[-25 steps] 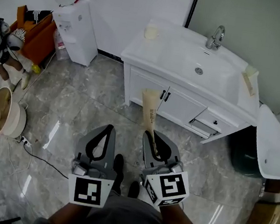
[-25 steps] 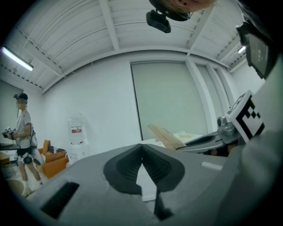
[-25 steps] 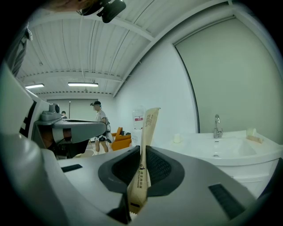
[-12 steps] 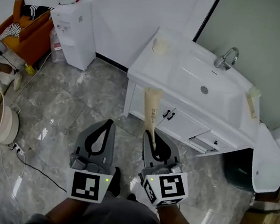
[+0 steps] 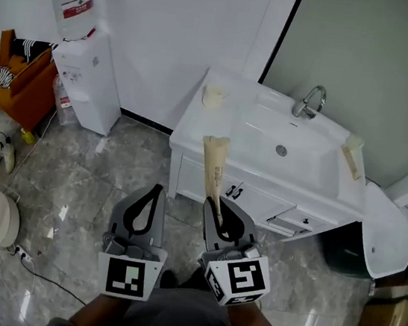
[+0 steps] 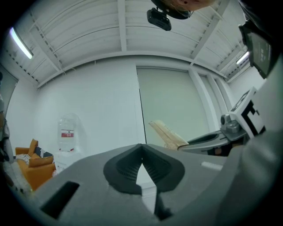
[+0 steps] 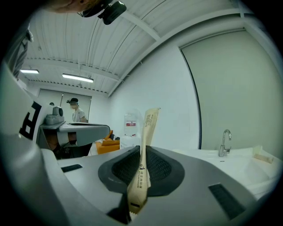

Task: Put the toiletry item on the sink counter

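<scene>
At far left the water dispenser stands against the wall, and compared with 1 second ago it and the orange clutter beside it sit nearer the picture's edge, because the person has stepped toward the vanity. The left gripper is carried low in front of the body, its 2 jaws closed tip to tip with nothing between them, as it was before. Just beside it, the right gripper is clamped on the lower end of the toiletry packet, a long tan sachet standing nearly upright from the jaws; the grip looks unchanged. What has changed is that the packet's top, which earlier lay over the cabinet doors, now overlaps the front edge of the sink counter in the head view. It is not yet over the top or touching it. The approach seems nearly finished, with reaching forward, lowering and releasing still to come, probably on the bare stretch between the cup and the faucet.
</scene>
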`<state>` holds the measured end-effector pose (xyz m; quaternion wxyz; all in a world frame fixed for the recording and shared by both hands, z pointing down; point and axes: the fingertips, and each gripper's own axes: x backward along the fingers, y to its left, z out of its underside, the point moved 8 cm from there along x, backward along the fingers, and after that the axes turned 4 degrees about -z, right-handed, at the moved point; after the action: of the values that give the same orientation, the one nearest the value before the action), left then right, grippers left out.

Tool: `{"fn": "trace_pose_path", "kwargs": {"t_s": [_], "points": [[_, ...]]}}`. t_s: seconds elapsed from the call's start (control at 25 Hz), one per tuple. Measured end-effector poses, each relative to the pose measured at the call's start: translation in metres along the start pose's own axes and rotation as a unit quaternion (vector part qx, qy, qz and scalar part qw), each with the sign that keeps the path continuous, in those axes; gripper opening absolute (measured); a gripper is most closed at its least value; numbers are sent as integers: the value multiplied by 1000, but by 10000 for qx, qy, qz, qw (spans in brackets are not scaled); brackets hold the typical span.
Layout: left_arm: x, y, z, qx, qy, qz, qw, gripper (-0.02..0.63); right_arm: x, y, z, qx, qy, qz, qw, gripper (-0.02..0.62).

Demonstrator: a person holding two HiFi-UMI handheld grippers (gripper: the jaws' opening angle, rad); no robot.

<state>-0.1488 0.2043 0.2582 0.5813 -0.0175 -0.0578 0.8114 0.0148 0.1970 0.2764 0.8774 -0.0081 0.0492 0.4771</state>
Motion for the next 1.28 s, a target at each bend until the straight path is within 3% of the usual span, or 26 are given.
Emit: {"fn": "trace_pose_path", "kwargs": {"t_s": [0.28, 0.76, 1.28], "points": [[-39, -18, 19, -5, 334, 277, 9991, 11, -13, -34, 15, -275, 95, 185, 9994, 44], [-147, -26, 39, -189, 892, 242, 9955, 11, -79, -129, 44, -739, 387, 197, 9963, 44], [-249, -39, 9, -419, 569, -68, 9975, 11, -141, -221, 13, -601, 14, -180, 9980, 44]]}}
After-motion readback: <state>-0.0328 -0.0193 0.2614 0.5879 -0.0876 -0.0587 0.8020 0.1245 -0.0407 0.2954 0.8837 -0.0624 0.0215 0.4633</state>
